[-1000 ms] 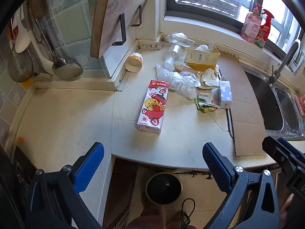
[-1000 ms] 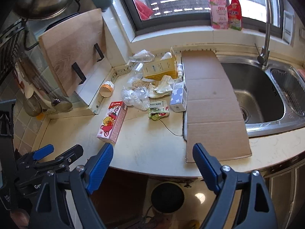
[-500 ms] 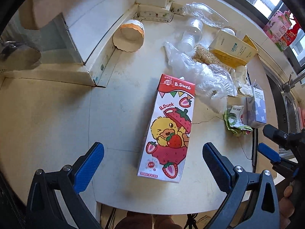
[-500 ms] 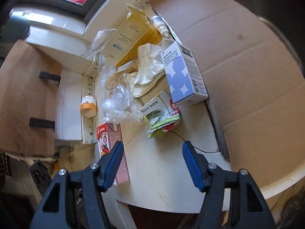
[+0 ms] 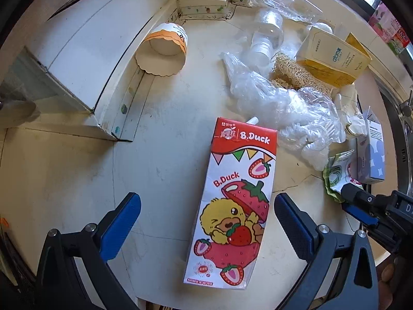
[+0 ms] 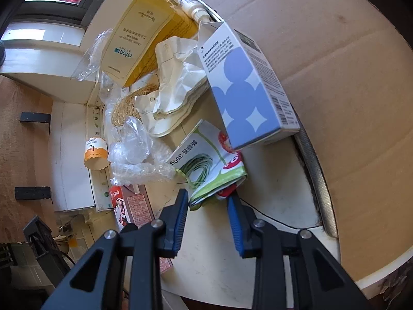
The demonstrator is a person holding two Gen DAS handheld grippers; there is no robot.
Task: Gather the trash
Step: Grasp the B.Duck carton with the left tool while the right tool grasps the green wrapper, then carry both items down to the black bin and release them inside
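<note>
The right gripper [image 6: 207, 201] points down at the near edge of a crumpled green packet [image 6: 206, 165] on the counter [image 6: 278, 201]. Its jaws have just been closing and stand narrow, with the packet's folded corner between the tips; I cannot tell whether the pads press on it yet. The risk here is a thin bite: the packet could slide out on the lift, or the tips could scrape the counter.

The left gripper [image 5: 206, 222] hangs with jaws wide on either side of the lower end of a strawberry drink carton [image 5: 237, 193] lying flat, not touching it. If it closes off-centre, the carton may pivot away.

Farther off, a clear plastic bag [image 6: 134, 152] touches the packet and could drag along. Beyond it, a blue box [image 6: 245, 87] leans over the packet's far end and might topple.
</note>
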